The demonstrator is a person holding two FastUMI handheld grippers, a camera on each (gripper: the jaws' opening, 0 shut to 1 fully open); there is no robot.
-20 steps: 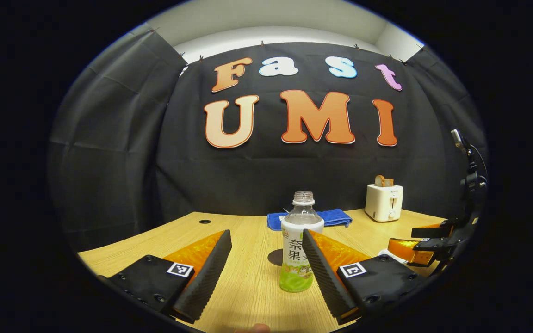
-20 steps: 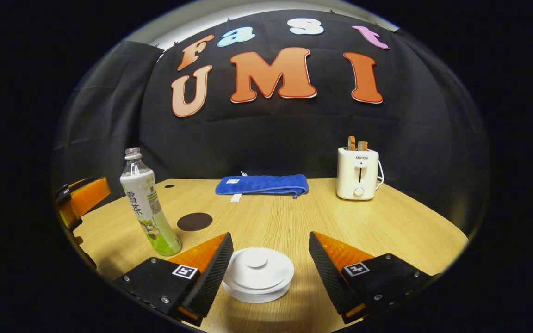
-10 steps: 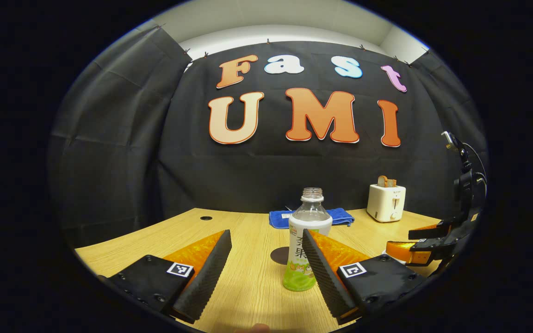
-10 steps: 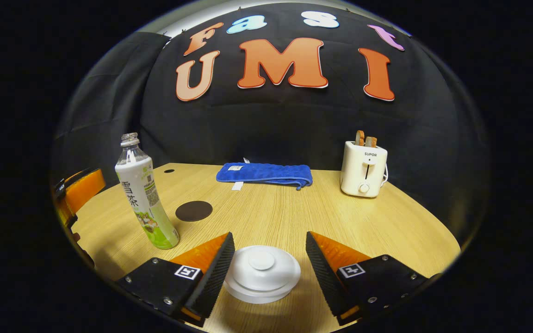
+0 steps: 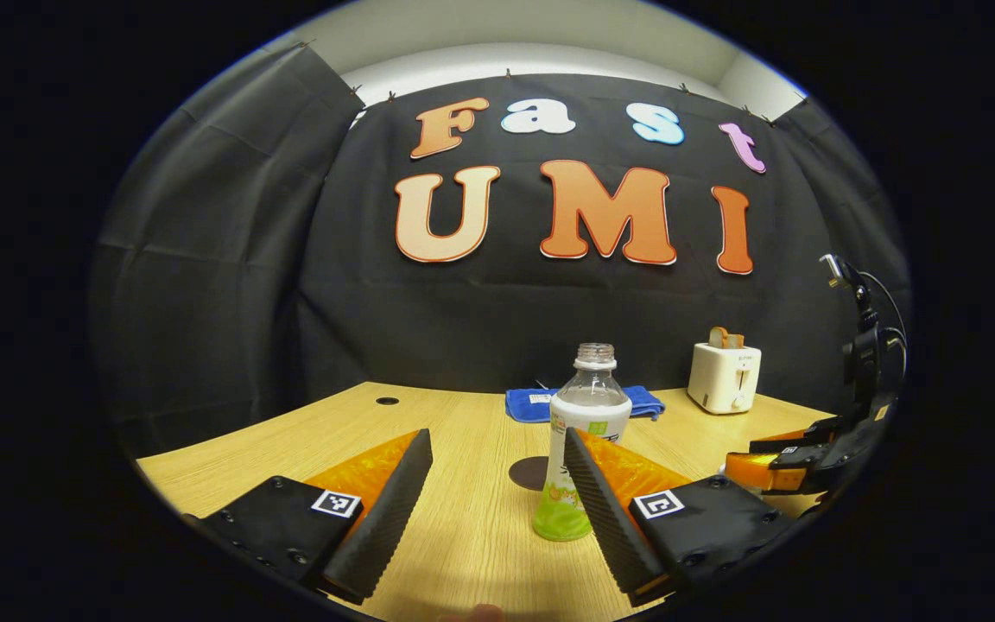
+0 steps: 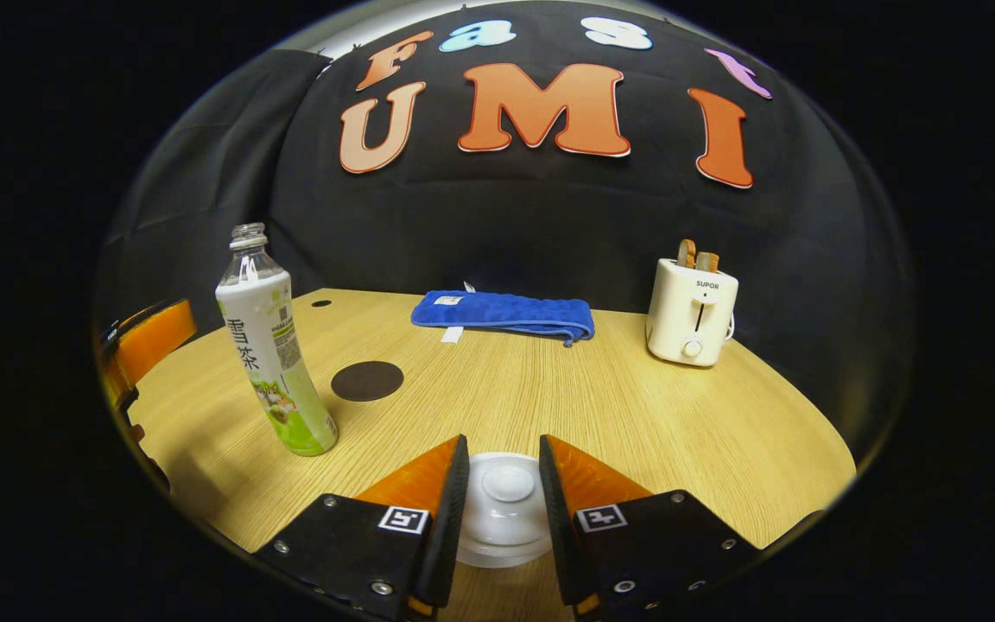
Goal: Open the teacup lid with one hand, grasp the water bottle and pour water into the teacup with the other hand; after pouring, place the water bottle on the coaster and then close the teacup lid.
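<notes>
The teacup lid [image 6: 504, 505] sits on the teacup low in the right gripper view, on the wooden surface [image 6: 549, 397]; the right gripper [image 6: 503, 510] has its fingers drawn in close on either side of the lid's small centre knob, near it, but whether both press on it cannot be told — the lid lies flat on the cup. Taking the water bottle [image 6: 273, 345] as the landmark: it stands upright and uncapped on the surface, left of the lid and well apart from it; the round dark coaster [image 6: 367, 380] lies just to the bottle's right and a little farther back, bare; the folded blue cloth [image 6: 504, 314] lies behind the coaster, towards the wall; the white toaster [image 6: 692, 313], with slices standing in its slots, is far to the bottle's right near the back edge.

In the left gripper view the left gripper [image 5: 497, 501] has its fingers spread wide, with nothing between them; the water bottle [image 5: 582, 449] stands ahead — its lower part hidden behind the right-hand finger [image 5: 601, 510], so contact cannot be told; the coaster [image 5: 530, 472] shows just left of the bottle's base, the blue cloth [image 5: 528, 404] behind it, the toaster [image 5: 724, 377] to its right; the right gripper [image 5: 787, 458] shows far to the bottle's right.
</notes>
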